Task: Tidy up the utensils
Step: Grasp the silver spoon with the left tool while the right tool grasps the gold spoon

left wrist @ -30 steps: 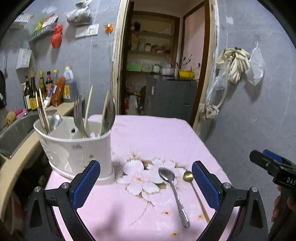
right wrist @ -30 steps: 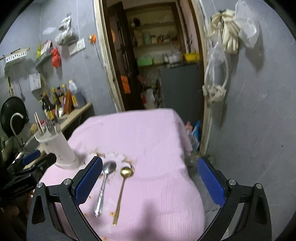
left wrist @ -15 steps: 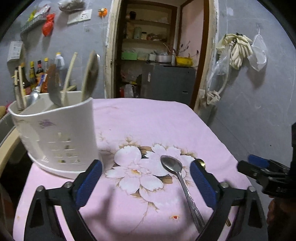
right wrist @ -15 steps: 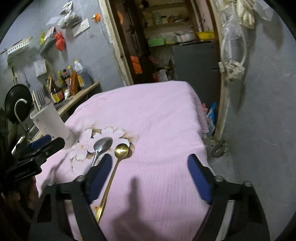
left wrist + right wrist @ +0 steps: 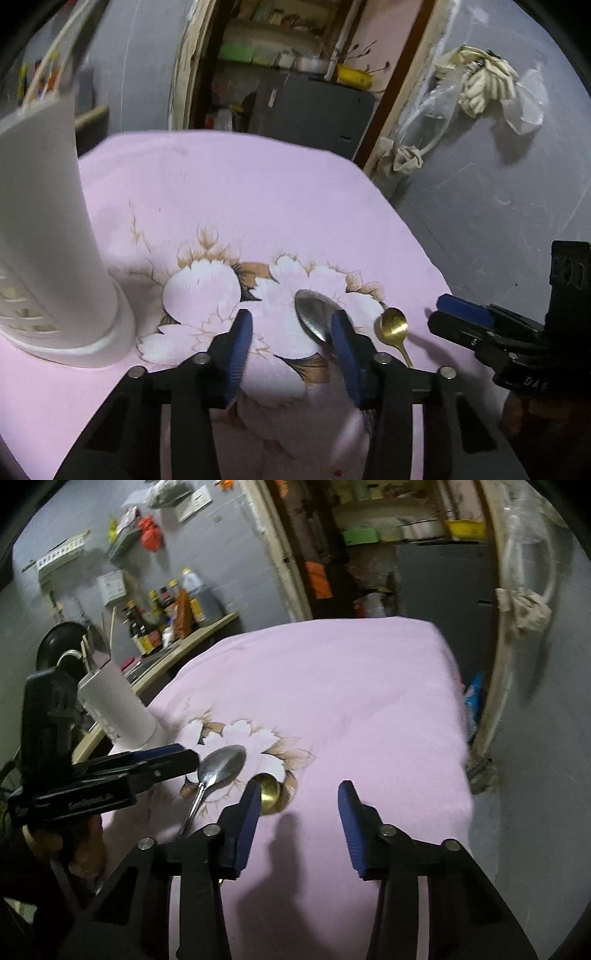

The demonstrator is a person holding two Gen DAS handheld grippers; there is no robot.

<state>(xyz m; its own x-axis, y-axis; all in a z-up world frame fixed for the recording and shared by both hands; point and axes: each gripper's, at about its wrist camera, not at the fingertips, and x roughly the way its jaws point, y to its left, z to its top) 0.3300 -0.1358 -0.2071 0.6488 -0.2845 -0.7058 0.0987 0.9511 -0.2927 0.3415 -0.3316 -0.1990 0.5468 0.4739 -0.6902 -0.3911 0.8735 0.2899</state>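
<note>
While both spoons lie side by side on the pink floral cloth, the left gripper hangs low with jaws spread, its right finger overlapping the silver spoon; the right gripper, jaws likewise apart, has its left finger beside the gold spoon, near the white utensil holder

Left gripper: fingers parted, blue pads facing each other, occupying the lower centre of the left wrist view. In the right wrist view it enters from the left edge, held by a hand at lower left. Right gripper: fingers parted, lower centre of its own view; it appears at the right edge of the left wrist view.
</note>
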